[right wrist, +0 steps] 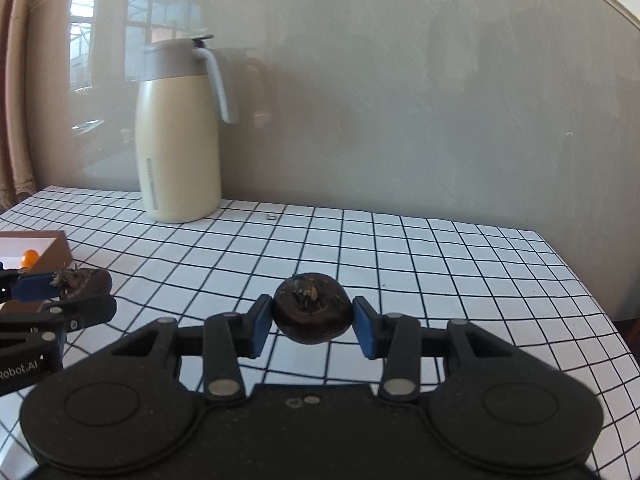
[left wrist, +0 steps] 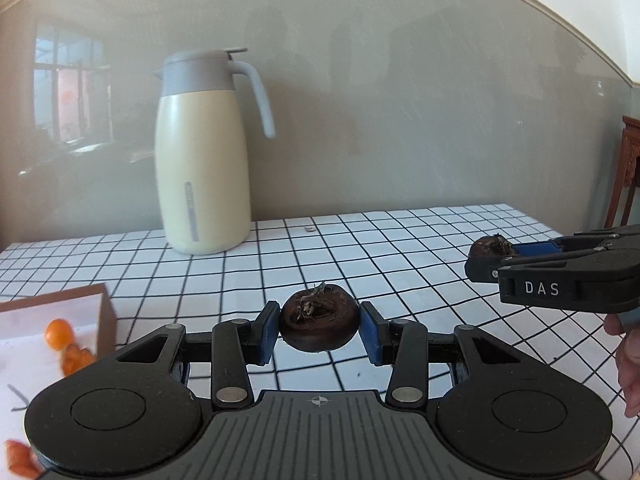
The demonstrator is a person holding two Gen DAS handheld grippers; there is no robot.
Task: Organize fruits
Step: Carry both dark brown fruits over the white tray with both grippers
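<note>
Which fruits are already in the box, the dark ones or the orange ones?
The orange fruits lie in the box. Each dark fruit is clamped in a gripper: left, right.

right tongs [right wrist: 313,322] clamp dark fruit [right wrist: 311,307] | left tongs [right wrist: 86,288] likewise

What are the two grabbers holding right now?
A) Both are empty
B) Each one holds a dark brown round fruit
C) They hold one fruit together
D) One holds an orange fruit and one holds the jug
B: the left gripper pinches one dark brown fruit between its blue pads, and the right gripper pinches another dark brown fruit, both lifted above the checked tablecloth.
</note>
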